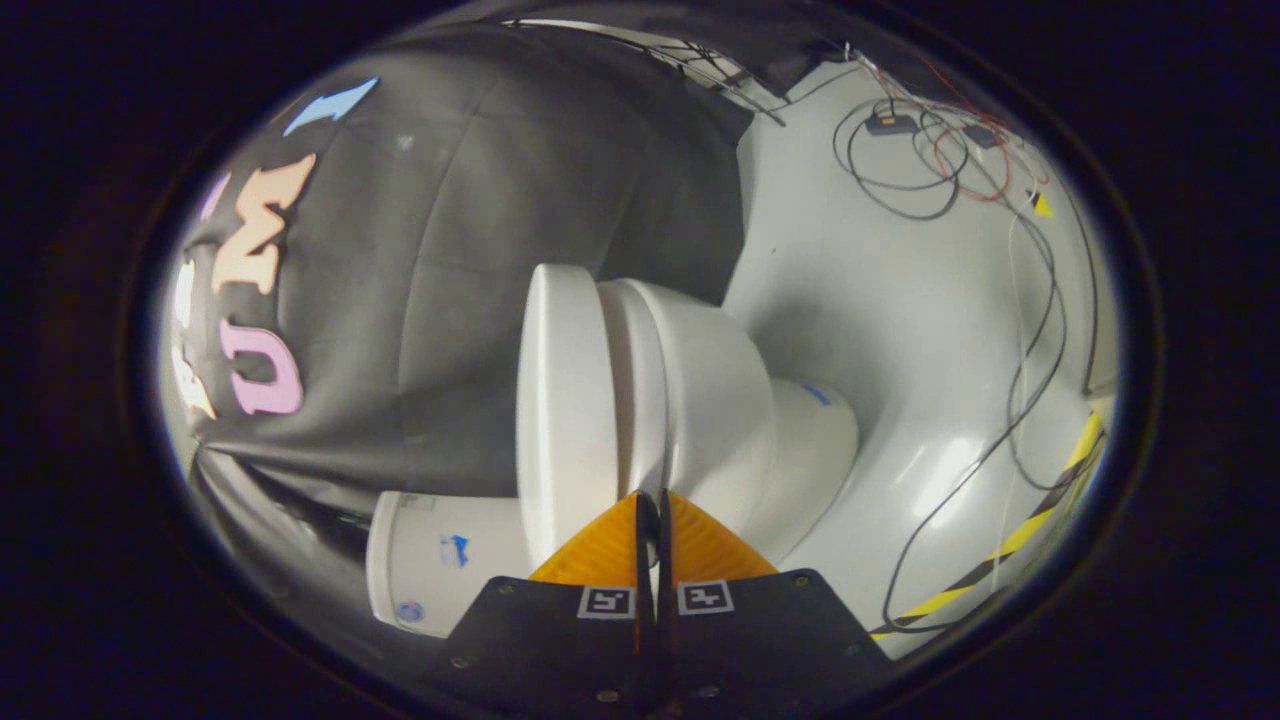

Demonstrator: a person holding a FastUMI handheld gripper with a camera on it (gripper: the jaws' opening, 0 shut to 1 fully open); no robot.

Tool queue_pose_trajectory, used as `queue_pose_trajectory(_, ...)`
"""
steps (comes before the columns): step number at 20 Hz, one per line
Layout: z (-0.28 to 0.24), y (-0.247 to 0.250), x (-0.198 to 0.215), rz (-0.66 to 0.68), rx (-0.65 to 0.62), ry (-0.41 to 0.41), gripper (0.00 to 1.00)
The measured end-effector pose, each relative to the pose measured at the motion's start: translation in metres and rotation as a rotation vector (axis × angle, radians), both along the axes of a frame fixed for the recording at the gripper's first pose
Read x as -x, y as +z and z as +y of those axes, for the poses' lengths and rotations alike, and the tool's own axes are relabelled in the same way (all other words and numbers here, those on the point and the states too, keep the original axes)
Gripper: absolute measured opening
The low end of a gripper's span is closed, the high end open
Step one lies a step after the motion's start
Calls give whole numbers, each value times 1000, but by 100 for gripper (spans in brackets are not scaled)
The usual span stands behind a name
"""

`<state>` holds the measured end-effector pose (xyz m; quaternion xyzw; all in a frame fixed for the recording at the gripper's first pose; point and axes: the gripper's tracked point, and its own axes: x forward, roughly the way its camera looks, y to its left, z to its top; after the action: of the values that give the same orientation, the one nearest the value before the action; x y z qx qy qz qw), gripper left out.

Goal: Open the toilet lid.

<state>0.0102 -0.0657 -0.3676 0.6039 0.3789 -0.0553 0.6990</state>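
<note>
Nearest the camera, the gripper (650, 505) has its two fingers pressed together with nothing between them — closed and empty, the tips meeting just short of the toilet. Just ahead of those tips stands the toilet (690, 400), seen rolled on its side because the gripper is held turned; its lid (560, 400) lies flat against the seat and bowl, so it reads as down and unopened. Judged from that, the task is barely begun: the fingers have yet to reach the lid's front edge, get under it or onto it, and swing it up toward the cistern (430, 570), which shows beside the fingers. Beyond the toilet the pale floor (900, 330) runs back to the dark cloth wall (480, 230), with loose cables (930, 150) lying near its far edge and a yellow-and-black tape strip (1010, 545) along one side. Whether the fingertips actually touch the bowl is hard to tell, since they overlap it; the lid's hinge and the seam between lid and seat are too washed out to make out.
</note>
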Motion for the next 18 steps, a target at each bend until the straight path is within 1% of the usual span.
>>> queue_pose_trajectory(2,9,3,0,-32,13,58,1)
queue_pose_trajectory(3,11,5,0,-44,38,85,1)
queue_pose_trajectory(4,9,4,-1,-51,70,96,1)
queue_pose_trajectory(8,12,5,-2,-48,62,89,1)
queue_pose_trajectory(9,27,-14,-11,-43,95,91,1)
queue_pose_trajectory(10,25,-18,-22,-57,91,101,1)
queue_pose_trajectory(14,2,-1,-11,-36,122,87,0)
queue_pose_trajectory(16,-5,5,-13,-58,169,102,1)
queue_pose_trajectory(18,2,22,-12,-81,234,132,1)
